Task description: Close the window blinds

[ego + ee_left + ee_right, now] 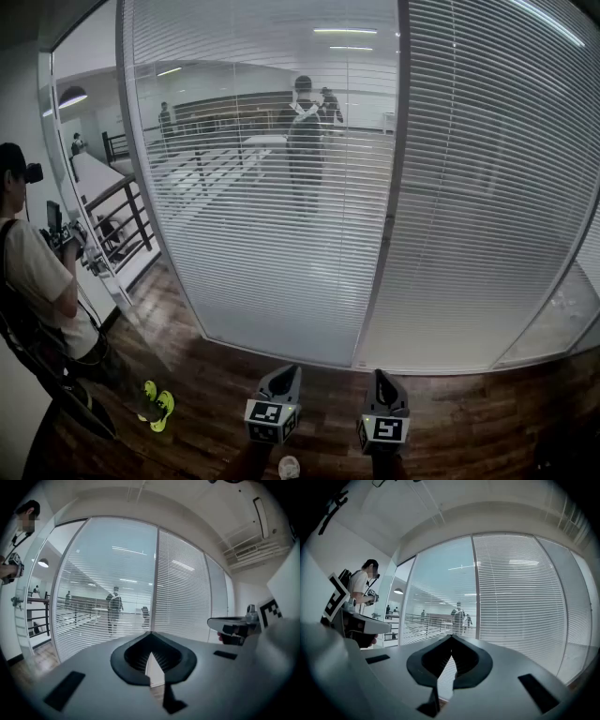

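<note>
Left claw (284, 377) and right claw (381, 379), tips together and empty, low before the slatted window blinds (272, 234)

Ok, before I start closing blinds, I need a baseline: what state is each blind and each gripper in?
Left blind: lowered, slats open, see-through.
Right blind: lowered, slats shut.
Left gripper: shut, empty.
Right gripper: shut, empty.

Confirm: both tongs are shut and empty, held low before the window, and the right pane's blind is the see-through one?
No. The head view shows that the left blind is the see-through one; the right blind has its slats turned shut. The rest stands: the left tongs and the right tongs are shut, empty and held low.
</note>
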Demonstrator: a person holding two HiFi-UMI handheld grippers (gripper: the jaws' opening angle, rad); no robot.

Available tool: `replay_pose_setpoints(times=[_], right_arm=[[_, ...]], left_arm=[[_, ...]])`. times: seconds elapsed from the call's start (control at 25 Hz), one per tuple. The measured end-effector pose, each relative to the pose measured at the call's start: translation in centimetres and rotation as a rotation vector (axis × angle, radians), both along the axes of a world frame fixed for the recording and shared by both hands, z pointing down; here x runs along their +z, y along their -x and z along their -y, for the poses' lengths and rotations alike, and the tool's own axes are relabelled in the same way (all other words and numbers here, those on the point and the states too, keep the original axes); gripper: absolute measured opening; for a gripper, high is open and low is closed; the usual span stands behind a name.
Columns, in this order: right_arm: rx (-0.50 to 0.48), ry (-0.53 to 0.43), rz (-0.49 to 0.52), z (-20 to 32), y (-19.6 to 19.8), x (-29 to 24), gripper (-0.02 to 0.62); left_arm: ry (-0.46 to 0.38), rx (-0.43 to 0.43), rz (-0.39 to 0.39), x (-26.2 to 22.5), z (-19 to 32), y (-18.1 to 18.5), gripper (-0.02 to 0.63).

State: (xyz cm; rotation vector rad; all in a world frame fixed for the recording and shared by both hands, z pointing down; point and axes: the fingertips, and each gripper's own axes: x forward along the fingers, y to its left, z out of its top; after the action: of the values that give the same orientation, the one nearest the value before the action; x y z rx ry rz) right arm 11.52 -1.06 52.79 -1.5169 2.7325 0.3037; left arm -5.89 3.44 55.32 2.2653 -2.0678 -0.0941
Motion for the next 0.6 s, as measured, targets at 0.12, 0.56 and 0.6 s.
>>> replay_pose_setpoints(times=[0.12, 0.56, 0.6], right_arm=[[-0.018, 0.004, 0.019, -0.5, 1.0, -1.1, 0.003], [-0.016, 0.004, 0.008, -0.4, 2.1, -0.7, 0.003], [-0.014, 0.005, 0.005, -0.3, 2.2, -0.8, 0.003]], left_arm=[[0.006, 0.007, 0.029, 0.4, -0.1, 0.0, 0.0], [-0.023, 0.003, 0.019, -0.9, -0.3, 0.6, 0.0], [-0.022, 0.009, 0.023, -0.9, -0.1, 0.5, 0.0]])
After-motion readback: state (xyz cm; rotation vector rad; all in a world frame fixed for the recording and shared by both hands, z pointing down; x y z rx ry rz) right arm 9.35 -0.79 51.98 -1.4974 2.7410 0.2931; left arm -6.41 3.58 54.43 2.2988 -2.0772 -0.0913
